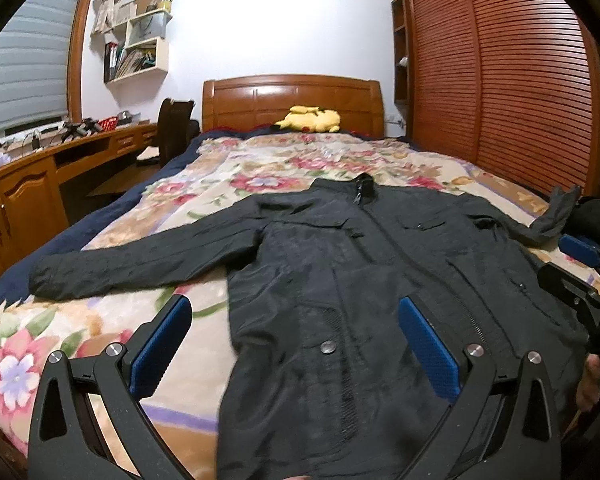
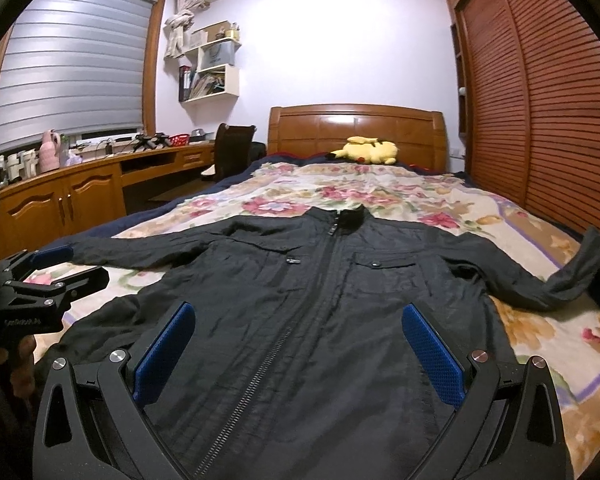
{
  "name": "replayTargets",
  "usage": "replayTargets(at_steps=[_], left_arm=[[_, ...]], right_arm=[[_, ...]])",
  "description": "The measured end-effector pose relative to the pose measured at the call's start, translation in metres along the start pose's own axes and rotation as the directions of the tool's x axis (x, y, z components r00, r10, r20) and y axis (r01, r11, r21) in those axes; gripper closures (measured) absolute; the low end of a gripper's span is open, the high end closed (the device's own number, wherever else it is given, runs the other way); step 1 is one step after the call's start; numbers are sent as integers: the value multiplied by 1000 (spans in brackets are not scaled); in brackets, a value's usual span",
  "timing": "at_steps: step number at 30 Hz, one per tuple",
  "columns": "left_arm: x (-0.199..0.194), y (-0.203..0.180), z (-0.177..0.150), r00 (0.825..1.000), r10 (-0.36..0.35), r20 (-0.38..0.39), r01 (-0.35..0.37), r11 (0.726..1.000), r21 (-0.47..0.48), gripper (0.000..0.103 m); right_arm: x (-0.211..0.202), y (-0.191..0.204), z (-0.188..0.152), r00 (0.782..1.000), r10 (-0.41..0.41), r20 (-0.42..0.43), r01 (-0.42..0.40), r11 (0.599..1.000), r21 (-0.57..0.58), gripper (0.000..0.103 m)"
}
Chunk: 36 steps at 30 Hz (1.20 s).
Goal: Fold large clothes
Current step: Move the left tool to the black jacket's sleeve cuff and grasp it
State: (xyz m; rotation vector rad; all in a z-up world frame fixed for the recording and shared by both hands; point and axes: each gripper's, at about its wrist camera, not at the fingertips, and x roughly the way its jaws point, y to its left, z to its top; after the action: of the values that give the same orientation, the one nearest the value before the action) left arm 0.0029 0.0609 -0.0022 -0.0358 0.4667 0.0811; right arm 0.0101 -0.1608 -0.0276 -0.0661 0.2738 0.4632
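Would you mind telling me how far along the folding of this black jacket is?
Done: the black zip-front jacket lies spread front-up on the floral bedspread, zipped, both sleeves out to the sides. In hand: nothing; the left hand-held gripper and right hand-held gripper are both open above its lower half. Left: every fold, since no sleeve or hem is turned in.

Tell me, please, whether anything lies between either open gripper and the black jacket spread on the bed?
Nothing visible does. The left gripper and right gripper both hang open directly over the black jacket, which lies flat on the floral blanket. The yellow plush toy sits far off by the headboard.
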Motion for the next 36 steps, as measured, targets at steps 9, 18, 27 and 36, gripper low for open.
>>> replayTargets(at_steps=[9, 18, 27, 36], left_arm=[[-5, 28, -9, 998, 37, -45, -36, 999, 16, 0], [-9, 71, -8, 990, 125, -59, -123, 992, 37, 0], [-3, 119, -8, 980, 175, -92, -172, 984, 33, 0], [15, 179, -12, 962, 221, -158, -224, 975, -4, 0]], right_arm=[[15, 4, 5, 999, 51, -15, -51, 998, -24, 0], [32, 8, 12, 996, 76, -42, -78, 995, -55, 0], [51, 14, 25, 995, 80, -60, -85, 993, -81, 0], [77, 36, 41, 987, 142, -77, -147, 986, -73, 0]])
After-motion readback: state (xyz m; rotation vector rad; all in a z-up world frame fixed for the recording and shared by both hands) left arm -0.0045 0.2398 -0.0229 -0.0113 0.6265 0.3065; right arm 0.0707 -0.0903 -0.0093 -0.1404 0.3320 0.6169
